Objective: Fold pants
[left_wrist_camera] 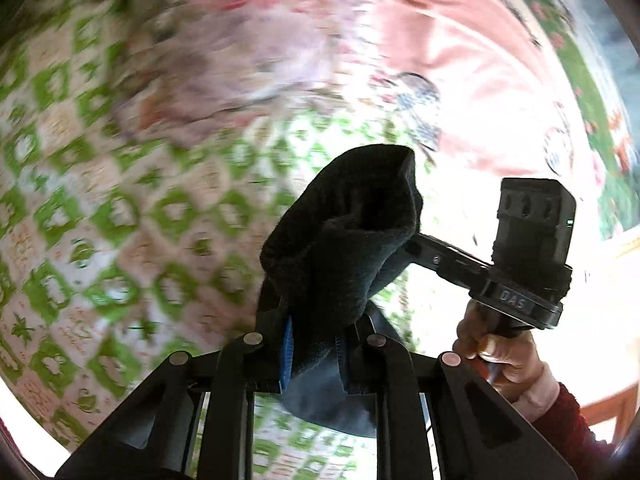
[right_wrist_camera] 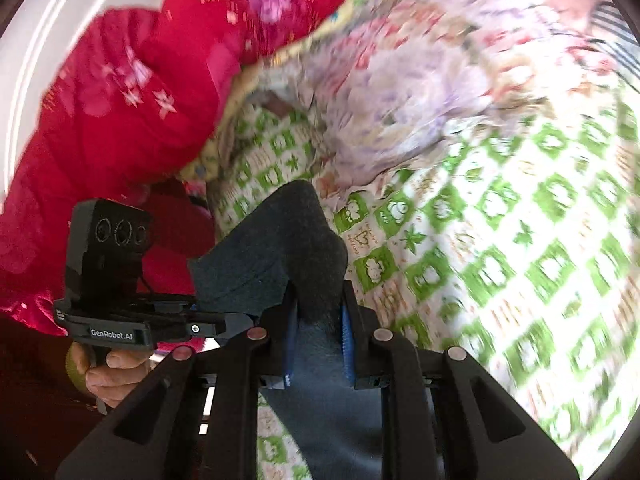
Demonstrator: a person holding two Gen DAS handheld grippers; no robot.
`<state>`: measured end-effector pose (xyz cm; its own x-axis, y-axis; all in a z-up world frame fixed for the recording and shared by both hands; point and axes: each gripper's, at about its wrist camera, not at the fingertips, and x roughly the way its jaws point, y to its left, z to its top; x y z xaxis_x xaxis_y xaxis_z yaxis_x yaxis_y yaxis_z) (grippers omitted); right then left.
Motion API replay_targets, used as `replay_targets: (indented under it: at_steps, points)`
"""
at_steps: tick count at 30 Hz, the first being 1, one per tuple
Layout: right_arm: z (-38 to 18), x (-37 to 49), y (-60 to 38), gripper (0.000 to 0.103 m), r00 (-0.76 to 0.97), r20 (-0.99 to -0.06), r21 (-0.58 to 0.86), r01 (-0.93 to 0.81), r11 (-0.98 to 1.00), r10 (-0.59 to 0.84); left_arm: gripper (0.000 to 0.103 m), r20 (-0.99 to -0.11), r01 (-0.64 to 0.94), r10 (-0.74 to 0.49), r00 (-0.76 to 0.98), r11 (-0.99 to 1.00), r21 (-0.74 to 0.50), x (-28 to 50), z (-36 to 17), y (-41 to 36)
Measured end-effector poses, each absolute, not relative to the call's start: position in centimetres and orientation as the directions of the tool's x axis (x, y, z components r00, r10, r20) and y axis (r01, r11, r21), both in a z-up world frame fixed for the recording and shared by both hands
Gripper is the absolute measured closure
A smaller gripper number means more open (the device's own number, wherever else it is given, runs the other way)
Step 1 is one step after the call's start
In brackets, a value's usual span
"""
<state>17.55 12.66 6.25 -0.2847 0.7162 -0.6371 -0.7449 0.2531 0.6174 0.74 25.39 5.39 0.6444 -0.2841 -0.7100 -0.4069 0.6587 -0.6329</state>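
We are gripping the dark pants (left_wrist_camera: 344,240) in both grippers: left gripper (left_wrist_camera: 316,344) and right gripper (right_wrist_camera: 318,344) are each clamping a bunched fold, lifted above the green-checked bedsheet (right_wrist_camera: 500,240). Farther back, a red blanket (right_wrist_camera: 120,100) is lying.

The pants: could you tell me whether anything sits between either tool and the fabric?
No. The left tool and the right tool each already pinch a bunch of the dark pants, held above the green-checked bedsheet.
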Motion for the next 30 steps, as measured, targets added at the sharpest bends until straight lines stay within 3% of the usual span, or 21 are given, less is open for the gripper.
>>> replay_targets:
  at_steps: [15,30]
  points:
    - [8.4,15.6,-2.9,0.084,-0.068,-0.548,0.646,-0.667,0.371,0.834,0.086,-0.679,-0.107,-0.426,0.598,0.797,-0.594,2.4,9.6,12.6]
    - [4.7,12.9,-14.2,0.084,0.086,-0.543,0.677,-0.544,0.496,0.836,0.086,-0.756,0.068,-0.489,0.436,0.855,-0.514,3.4,6.5,0.8]
